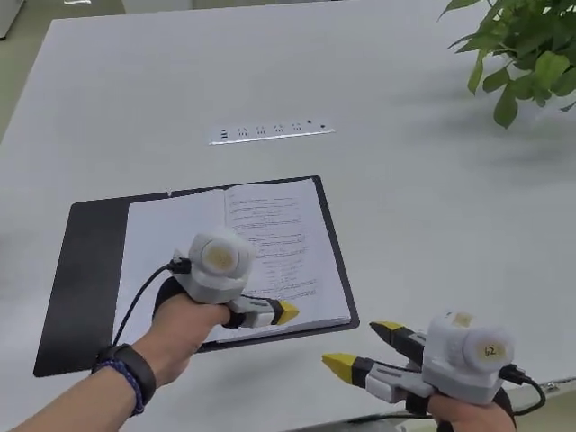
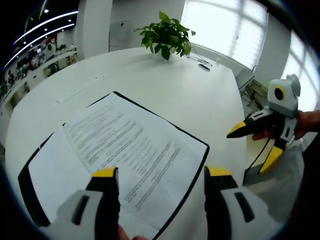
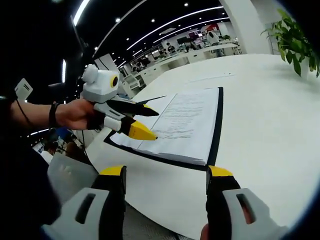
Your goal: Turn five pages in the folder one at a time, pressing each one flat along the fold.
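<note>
Jaws of the right gripper [image 1: 364, 346] stand wide apart, nearest the person, above the white table [image 1: 432, 180] just off the near right corner of the open folder [image 1: 90, 270]. The left gripper [image 2: 161, 175], also spread wide, hangs over the folder's near right page, printed sheets facing up. Beyond lie a socket strip [image 1: 270, 132] and a potted plant [image 1: 526, 45].

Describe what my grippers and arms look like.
The left gripper and right gripper have white rounded bodies, black jaws with yellow tips, and black cables. The right one seems marked 42. The left wrist wears a black band and a blue bracelet.
</note>
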Action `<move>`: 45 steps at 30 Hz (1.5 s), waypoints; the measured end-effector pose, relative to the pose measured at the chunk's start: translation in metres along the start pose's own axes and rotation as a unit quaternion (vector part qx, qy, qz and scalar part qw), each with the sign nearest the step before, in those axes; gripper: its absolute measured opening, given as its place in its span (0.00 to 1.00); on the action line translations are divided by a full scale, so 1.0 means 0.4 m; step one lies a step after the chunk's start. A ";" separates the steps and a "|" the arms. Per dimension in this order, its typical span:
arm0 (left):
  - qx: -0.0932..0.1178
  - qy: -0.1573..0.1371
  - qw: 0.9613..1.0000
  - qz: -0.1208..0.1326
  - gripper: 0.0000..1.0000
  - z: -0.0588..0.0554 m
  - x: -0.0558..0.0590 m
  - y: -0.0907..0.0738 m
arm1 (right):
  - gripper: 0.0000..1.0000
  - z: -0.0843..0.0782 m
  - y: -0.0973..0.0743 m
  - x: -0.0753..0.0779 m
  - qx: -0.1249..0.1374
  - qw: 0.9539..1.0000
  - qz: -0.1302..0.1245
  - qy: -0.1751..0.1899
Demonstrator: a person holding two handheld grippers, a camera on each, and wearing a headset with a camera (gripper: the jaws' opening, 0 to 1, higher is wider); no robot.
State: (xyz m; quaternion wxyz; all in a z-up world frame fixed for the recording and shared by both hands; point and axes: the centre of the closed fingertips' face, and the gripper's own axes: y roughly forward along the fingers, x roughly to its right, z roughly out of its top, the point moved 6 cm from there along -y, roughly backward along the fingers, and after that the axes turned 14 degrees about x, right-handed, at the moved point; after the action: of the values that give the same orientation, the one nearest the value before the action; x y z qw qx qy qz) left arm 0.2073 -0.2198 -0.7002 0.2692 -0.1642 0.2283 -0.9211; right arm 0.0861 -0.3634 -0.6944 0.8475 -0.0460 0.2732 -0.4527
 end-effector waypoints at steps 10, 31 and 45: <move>-0.002 0.004 1.000 -0.004 0.70 -0.013 0.034 0.113 | 0.64 0.007 0.029 -0.010 -0.015 0.999 0.021 -0.024; -0.011 0.083 0.997 0.006 0.66 -0.040 0.047 0.157 | 0.59 -0.022 0.005 0.016 -0.025 1.000 0.008 -0.003; 0.005 0.066 0.998 0.010 0.48 -0.035 0.010 0.148 | 0.53 0.055 0.066 0.069 0.031 0.999 0.001 0.013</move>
State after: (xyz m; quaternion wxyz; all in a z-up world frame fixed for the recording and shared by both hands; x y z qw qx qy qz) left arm 0.2232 -0.2618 -0.7412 0.2638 -0.0992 0.2427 -0.9283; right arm 0.1291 -0.3735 -0.6962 0.8455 -0.0133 0.2700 -0.4605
